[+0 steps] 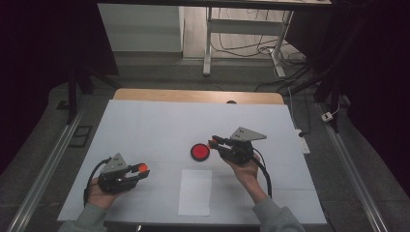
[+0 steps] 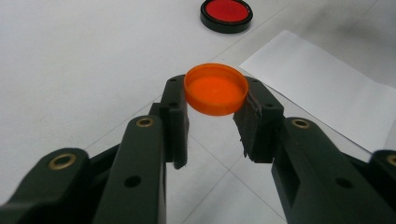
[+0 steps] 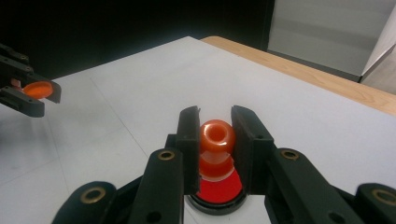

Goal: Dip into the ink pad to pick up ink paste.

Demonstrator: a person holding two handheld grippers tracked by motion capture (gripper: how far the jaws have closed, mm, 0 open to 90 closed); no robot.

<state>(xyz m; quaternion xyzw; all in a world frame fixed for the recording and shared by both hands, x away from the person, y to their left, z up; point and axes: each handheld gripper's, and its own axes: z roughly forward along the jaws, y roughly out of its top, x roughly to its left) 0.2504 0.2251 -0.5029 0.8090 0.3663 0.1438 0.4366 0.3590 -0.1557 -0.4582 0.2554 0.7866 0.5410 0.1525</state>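
An orange cap (image 2: 216, 88) sits hollow side up between the jaws of my left gripper (image 2: 212, 103), which is shut on it just above the white table; the cap (image 1: 142, 167) and left gripper (image 1: 139, 170) lie at the near left in the high view. My right gripper (image 3: 215, 135) is shut on an orange stamp knob (image 3: 217, 140) with a hole in its rounded top. That knob hangs just over a round black pad of red ink (image 3: 218, 193). In the high view the right gripper (image 1: 213, 142) stands at the ink pad's (image 1: 199, 152) right rim.
A white sheet of paper (image 1: 195, 192) lies on the table between the two hands, near the front edge. The white table cover ends at a wooden strip (image 1: 198, 95) at the back. Dark floor and desk legs lie beyond.
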